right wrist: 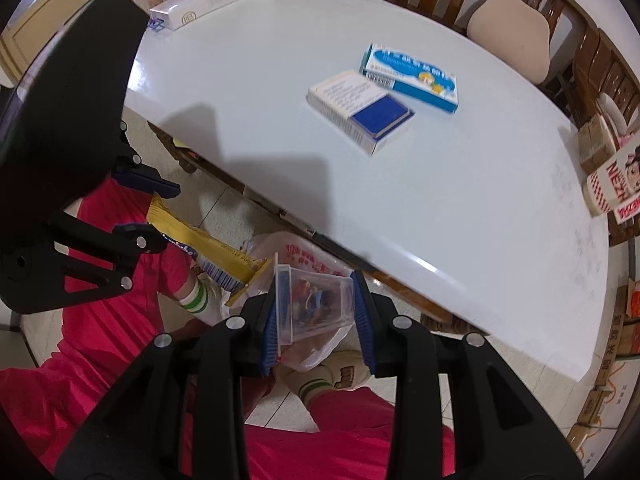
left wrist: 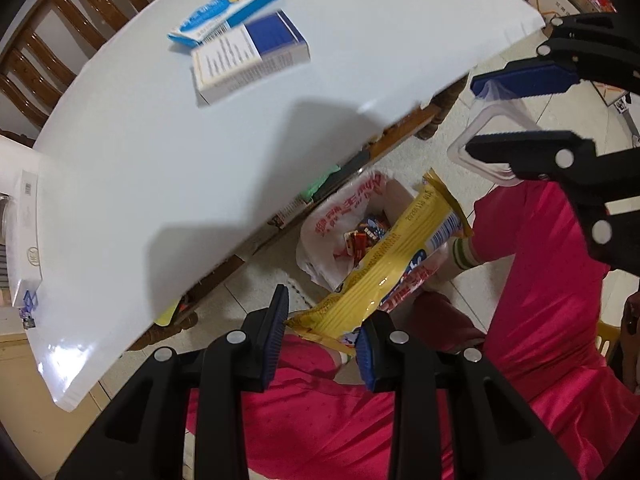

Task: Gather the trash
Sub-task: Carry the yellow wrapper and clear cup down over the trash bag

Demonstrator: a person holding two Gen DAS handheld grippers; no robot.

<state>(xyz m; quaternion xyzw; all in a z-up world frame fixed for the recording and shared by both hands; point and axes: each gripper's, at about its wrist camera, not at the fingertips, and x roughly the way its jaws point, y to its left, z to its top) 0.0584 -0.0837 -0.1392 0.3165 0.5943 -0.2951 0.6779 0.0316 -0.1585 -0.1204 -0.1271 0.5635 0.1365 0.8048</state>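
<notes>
My left gripper (left wrist: pixel 322 338) is shut on a yellow snack wrapper (left wrist: pixel 384 276), held beside the table edge above a white plastic trash bag (left wrist: pixel 340 220) on the floor. My right gripper (right wrist: pixel 318 320) is shut on a clear plastic cup (right wrist: pixel 316 300), also over the bag (right wrist: pixel 312 256). The right gripper shows in the left wrist view (left wrist: pixel 500 120) with the cup (left wrist: pixel 484 136), and the wrapper shows in the right wrist view (right wrist: pixel 208 248). A blue-and-white box (right wrist: pixel 360 114) and a light blue box (right wrist: pixel 412 78) lie on the white table (right wrist: pixel 440 200).
A long white carton (right wrist: pixel 200 4) lies at the table's far corner. Wooden chairs (right wrist: pixel 580 40) ring the far side. A red-and-white cup (right wrist: pixel 612 184) stands by the right edge. The person's pink-clad legs (left wrist: pixel 552 300) flank the bag. Cardboard boxes (right wrist: pixel 616 360) sit on the floor.
</notes>
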